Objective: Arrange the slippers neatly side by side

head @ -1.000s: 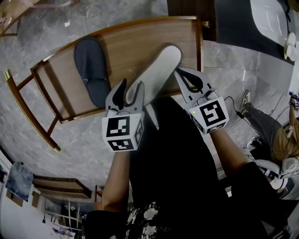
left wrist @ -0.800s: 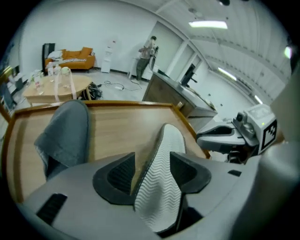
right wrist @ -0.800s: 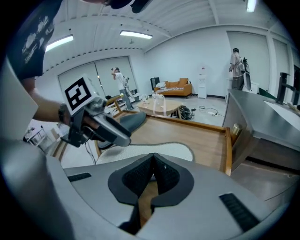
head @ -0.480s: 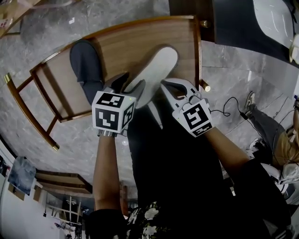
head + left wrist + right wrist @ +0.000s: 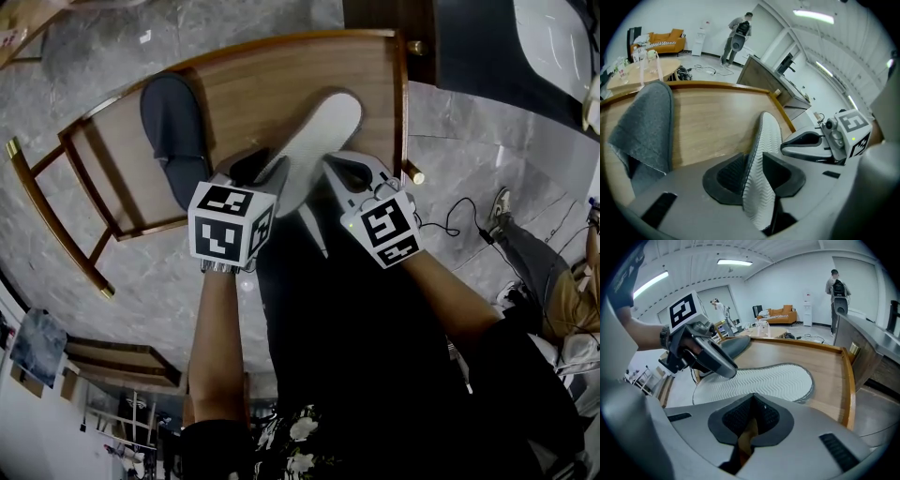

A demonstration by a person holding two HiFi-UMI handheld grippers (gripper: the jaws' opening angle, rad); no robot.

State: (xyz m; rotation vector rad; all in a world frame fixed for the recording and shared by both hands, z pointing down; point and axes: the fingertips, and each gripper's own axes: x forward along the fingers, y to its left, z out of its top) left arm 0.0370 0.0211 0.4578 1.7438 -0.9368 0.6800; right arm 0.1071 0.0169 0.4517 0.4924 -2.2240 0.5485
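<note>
A light slipper (image 5: 317,131) lies sole-up across the middle of the wooden table (image 5: 272,70), its zigzag sole (image 5: 764,379) facing up. A dark grey slipper (image 5: 173,122) lies right way up at the table's left. My left gripper (image 5: 259,171) has the heel end of the sole-up slipper (image 5: 765,136) between its jaws; they have just been closing, and the pads press on its edge. My right gripper (image 5: 337,169) is shut and empty, just right of that heel over the table's near edge. In the right gripper view, the left gripper (image 5: 725,370) rests on the sole.
The table has a raised wooden rim (image 5: 401,103) with brass corner knobs. A dark counter (image 5: 469,47) stands beyond its right corner. A cable (image 5: 459,220) lies on the marble floor at right. A person (image 5: 836,287) stands far off.
Both grippers have come down toward the table's near edge. The left gripper turned and its jaws closed onto the heel of the sole-up slipper. The right gripper stayed shut.
</note>
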